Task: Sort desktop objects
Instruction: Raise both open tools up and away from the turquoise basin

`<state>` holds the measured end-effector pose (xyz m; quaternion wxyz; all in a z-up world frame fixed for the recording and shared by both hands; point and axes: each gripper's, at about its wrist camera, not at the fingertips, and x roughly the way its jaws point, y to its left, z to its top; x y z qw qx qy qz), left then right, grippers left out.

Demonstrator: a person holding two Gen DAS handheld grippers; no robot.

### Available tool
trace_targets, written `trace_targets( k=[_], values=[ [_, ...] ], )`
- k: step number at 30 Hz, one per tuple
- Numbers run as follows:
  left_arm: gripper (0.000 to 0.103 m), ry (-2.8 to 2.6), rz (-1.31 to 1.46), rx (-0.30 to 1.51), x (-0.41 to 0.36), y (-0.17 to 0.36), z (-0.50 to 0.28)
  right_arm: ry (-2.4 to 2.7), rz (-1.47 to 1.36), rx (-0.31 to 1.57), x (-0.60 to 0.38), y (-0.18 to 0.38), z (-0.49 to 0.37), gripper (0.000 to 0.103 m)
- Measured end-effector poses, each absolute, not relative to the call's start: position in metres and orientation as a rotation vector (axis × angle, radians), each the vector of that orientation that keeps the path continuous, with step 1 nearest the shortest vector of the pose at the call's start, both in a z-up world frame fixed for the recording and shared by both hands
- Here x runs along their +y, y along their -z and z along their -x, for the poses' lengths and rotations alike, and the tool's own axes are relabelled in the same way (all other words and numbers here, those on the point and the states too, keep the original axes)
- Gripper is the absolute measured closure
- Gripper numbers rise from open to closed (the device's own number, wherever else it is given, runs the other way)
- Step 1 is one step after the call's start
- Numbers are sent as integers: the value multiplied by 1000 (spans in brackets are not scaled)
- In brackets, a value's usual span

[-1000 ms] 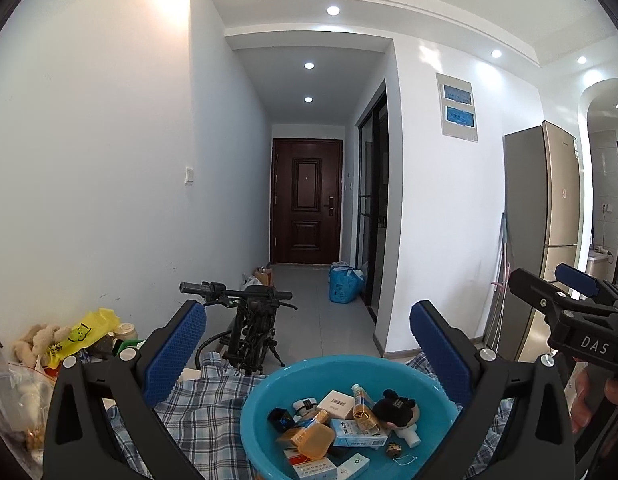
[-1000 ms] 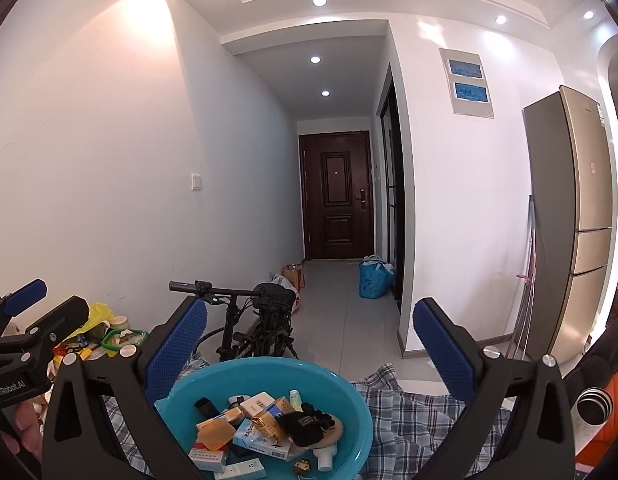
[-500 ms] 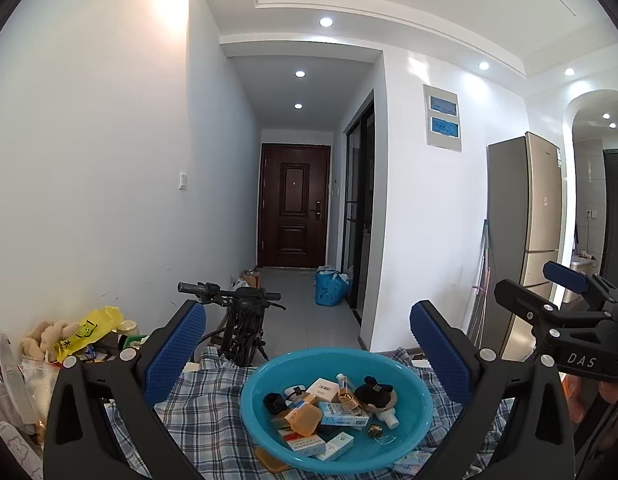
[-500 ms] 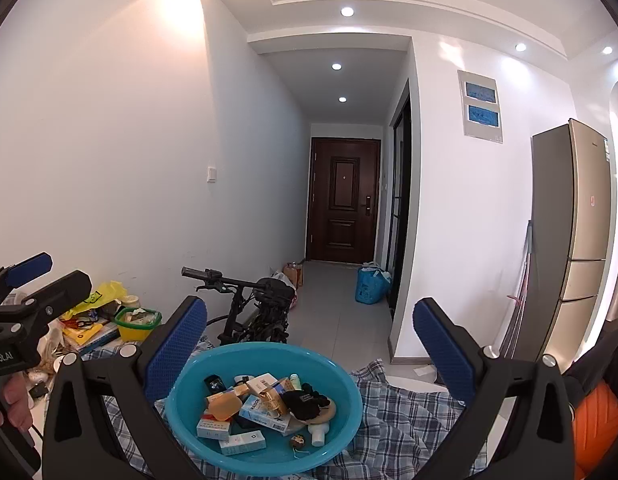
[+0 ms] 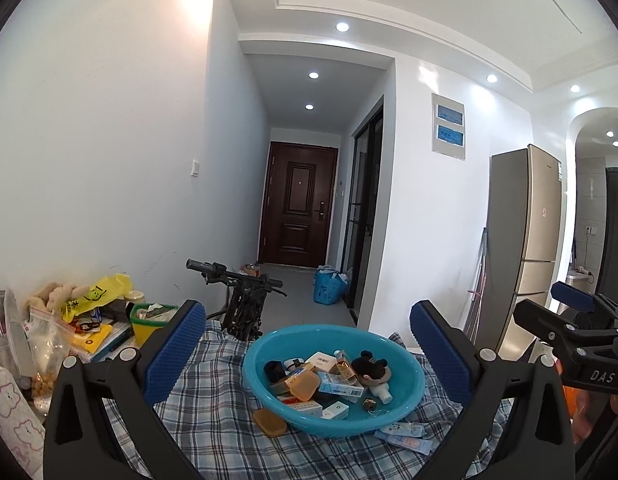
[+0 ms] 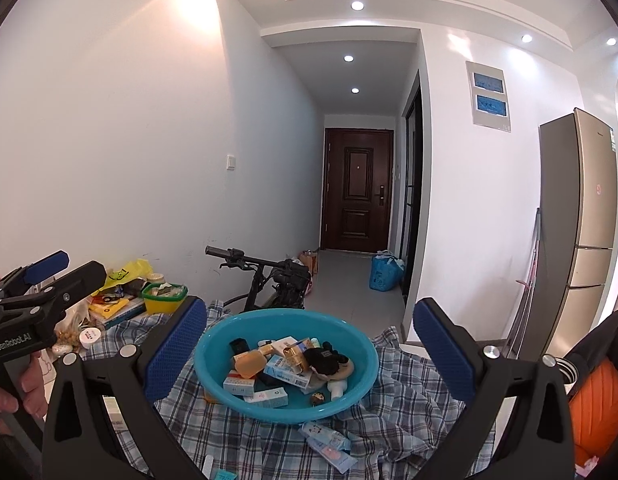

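A blue plastic basin (image 5: 409,396) (image 6: 213,380) sits on a blue checked cloth (image 5: 213,412) (image 6: 393,400). It holds several small boxes, an orange soap case (image 5: 303,385) (image 6: 249,362) and a black plush toy (image 5: 369,366) (image 6: 326,361). A brown oval piece (image 5: 269,422) and a pale blue tube (image 5: 405,438) (image 6: 329,442) lie on the cloth beside the basin. My left gripper (image 5: 307,354) and my right gripper (image 6: 309,350) are both open and empty, held above and short of the basin.
A cluttered pile with a yellow bag (image 5: 95,300), a green-rimmed tub (image 5: 151,318) (image 6: 165,298) and books sits at the left. A black scooter (image 5: 245,300) (image 6: 277,284) stands behind the table. A fridge (image 5: 521,248) stands to the right.
Both grippers have pulled back and tipped down, so the whole basin and the cloth in front of it have come into view. Both stay open.
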<state>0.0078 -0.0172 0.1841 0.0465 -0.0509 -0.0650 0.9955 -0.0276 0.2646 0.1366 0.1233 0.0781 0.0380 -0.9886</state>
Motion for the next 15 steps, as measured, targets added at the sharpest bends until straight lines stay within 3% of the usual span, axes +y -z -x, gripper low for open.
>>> trace_targets(
  k=[15],
  values=[
    [0, -3027, 222, -99, -7, -104, -18, 2886, -193, -38, 277, -80, -8, 0]
  ],
)
